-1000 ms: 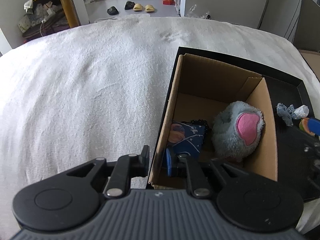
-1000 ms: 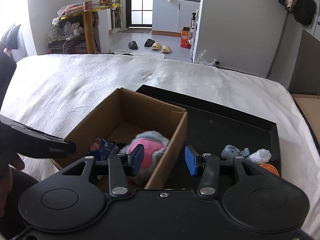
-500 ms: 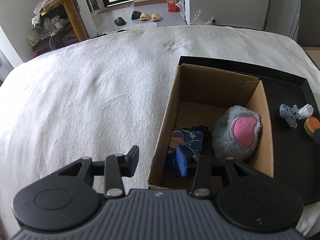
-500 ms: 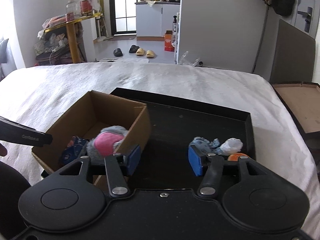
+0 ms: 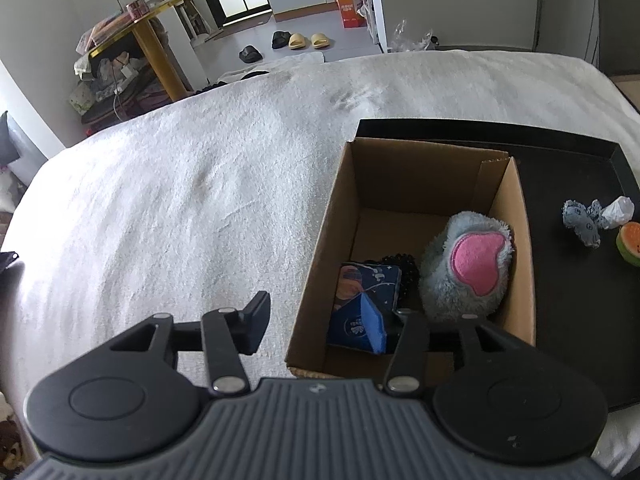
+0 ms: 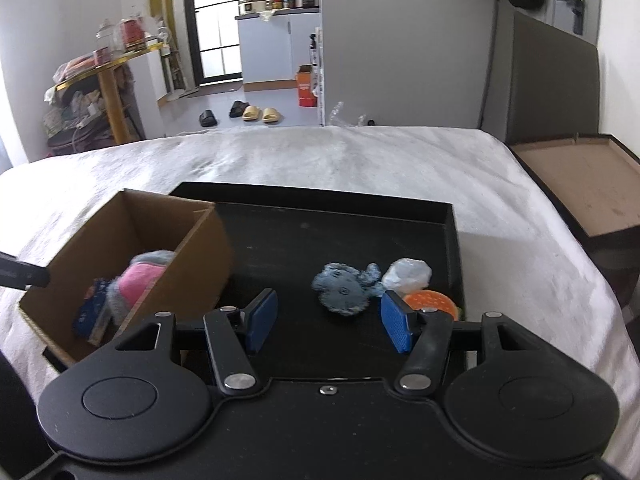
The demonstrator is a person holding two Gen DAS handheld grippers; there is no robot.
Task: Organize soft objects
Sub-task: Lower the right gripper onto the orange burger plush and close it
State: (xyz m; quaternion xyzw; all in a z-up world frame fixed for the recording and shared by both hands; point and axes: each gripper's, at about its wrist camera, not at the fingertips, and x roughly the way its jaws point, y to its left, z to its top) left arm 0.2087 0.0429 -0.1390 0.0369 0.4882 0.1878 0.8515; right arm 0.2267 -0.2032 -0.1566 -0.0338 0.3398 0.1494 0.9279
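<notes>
blue plush (image 6: 340, 288) | right tongs (image 6: 328, 322) now before it | both tongs (image 5: 316, 320) widened (empty)

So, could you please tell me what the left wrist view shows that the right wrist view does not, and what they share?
Only the left wrist view: the black spiky ball deep in the cardboard box, and the open left hand-held gripper straddling its near wall.

Only the right wrist view: the brown tray beyond the bed, and the open right hand-held gripper over the black tray.

Both: the box, grey-pink plush, blue plush, white lump, orange toy.
</notes>
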